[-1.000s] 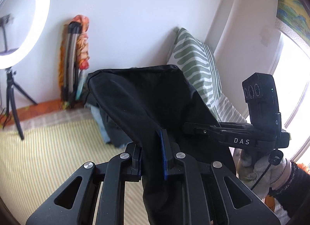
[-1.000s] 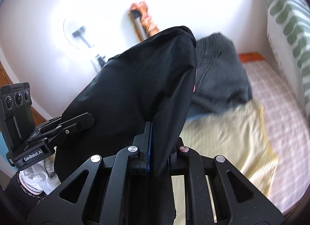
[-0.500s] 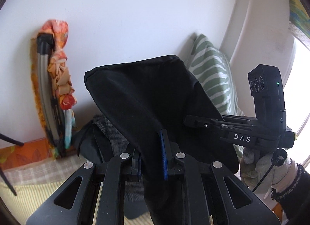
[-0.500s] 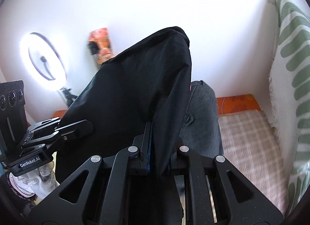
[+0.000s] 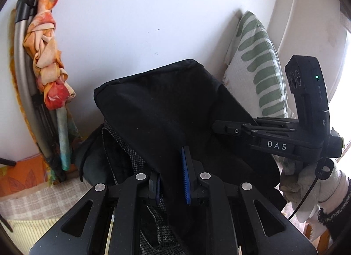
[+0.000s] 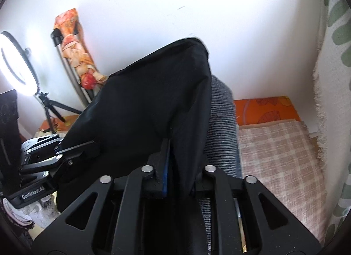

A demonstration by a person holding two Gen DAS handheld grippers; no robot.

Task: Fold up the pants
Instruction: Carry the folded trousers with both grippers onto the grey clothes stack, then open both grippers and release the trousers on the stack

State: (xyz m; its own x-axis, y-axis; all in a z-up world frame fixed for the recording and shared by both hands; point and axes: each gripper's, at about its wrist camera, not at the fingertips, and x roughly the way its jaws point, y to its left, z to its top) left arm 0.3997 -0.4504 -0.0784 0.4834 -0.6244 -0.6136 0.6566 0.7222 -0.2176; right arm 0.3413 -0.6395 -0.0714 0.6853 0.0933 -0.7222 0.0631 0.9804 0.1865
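The black pants (image 5: 166, 105) hang folded between both grippers, held up in the air over a pile of dark clothes. My left gripper (image 5: 173, 180) is shut on one edge of the pants. My right gripper (image 6: 182, 167) is shut on the other edge (image 6: 153, 101). Each gripper shows in the other's view: the right one (image 5: 221, 124) at the right of the left wrist view, the left one (image 6: 87, 147) at the left of the right wrist view. The cloth hides the far fingertips.
A pile of grey and dark clothes (image 6: 221, 127) lies below against the white wall. A green-striped cushion (image 5: 258, 72) stands at the right. A folded orange-cloth frame (image 5: 46, 68) leans on the wall. A ring light on a tripod (image 6: 15, 64) stands at the left. A checked bedspread (image 6: 278, 158) lies right.
Both grippers have carried the pants forward toward the wall and the clothes pile. The pile and the orange frame look much closer. The grips have not changed.
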